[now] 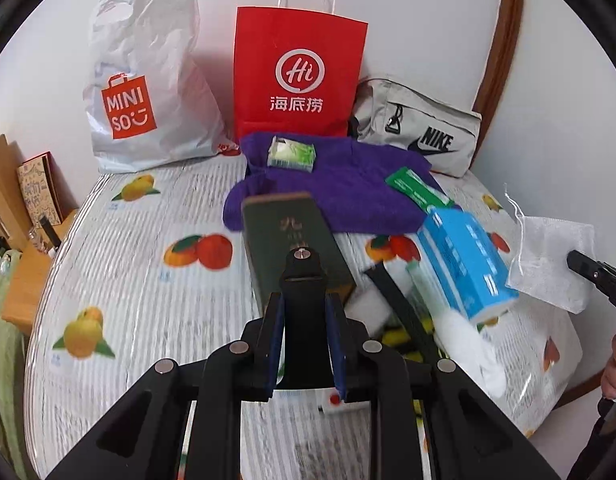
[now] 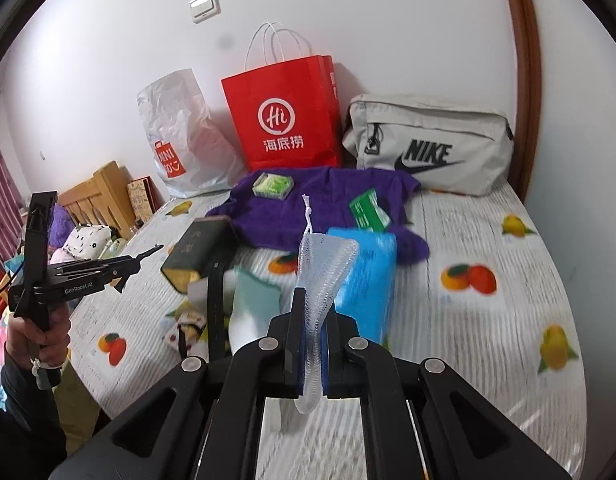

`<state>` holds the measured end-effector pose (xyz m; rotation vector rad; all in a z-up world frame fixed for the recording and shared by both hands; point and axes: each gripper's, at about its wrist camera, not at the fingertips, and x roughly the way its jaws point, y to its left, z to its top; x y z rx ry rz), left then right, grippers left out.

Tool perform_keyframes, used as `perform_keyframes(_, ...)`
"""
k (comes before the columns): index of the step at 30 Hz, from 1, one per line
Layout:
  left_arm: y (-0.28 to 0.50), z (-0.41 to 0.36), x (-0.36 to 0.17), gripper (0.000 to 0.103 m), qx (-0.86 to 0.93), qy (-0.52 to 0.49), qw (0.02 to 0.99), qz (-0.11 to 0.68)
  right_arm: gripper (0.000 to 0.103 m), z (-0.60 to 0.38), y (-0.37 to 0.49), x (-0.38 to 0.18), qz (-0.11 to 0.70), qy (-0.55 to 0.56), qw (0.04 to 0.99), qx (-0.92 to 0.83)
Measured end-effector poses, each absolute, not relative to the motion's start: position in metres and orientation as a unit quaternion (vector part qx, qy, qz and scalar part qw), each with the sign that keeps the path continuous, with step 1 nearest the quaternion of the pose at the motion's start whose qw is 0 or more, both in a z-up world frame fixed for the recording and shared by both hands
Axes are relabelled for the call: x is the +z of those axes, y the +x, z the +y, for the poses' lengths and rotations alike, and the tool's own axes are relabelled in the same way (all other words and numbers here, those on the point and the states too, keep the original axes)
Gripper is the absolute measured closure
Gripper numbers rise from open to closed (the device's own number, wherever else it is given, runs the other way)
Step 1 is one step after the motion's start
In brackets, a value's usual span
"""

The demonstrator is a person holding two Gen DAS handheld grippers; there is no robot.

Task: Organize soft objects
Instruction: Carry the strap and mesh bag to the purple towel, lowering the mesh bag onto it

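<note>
My right gripper (image 2: 314, 316) is shut on a white mesh drawstring pouch (image 2: 324, 264), which hangs lifted above the table; the pouch (image 1: 548, 264) also shows at the right of the left wrist view, with the right gripper (image 1: 584, 268) behind it. My left gripper (image 1: 303, 304) is shut on a black bracket-like piece (image 1: 301, 276) with a small screw at its top. A purple towel (image 1: 332, 188) lies crumpled at the back with a green tissue pack (image 1: 293, 152) and a green box (image 1: 416, 188) on it. A blue tissue pack (image 1: 464, 264) lies in front of the towel.
A white Miniso bag (image 1: 147, 80), a red paper bag (image 1: 299, 72) and a grey Nike bag (image 1: 420, 128) stand along the wall. On the fruit-print tablecloth (image 1: 147, 300) lie a dark green box (image 1: 291, 240), a black strap (image 1: 396, 304) and white soft items (image 1: 468, 340). Wooden furniture (image 2: 103, 196) is left.
</note>
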<state>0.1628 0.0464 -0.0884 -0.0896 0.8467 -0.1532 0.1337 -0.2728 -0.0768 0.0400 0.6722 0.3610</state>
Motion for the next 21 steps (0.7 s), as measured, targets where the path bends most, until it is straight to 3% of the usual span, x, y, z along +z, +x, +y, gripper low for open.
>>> perform_keyframes(21,0.270,0.057,-0.074,0.083,-0.071,-0.057,0.910,0.405,0.097,-0.235,0.277,-0.058,0.331,-0.006,0.927,0.175)
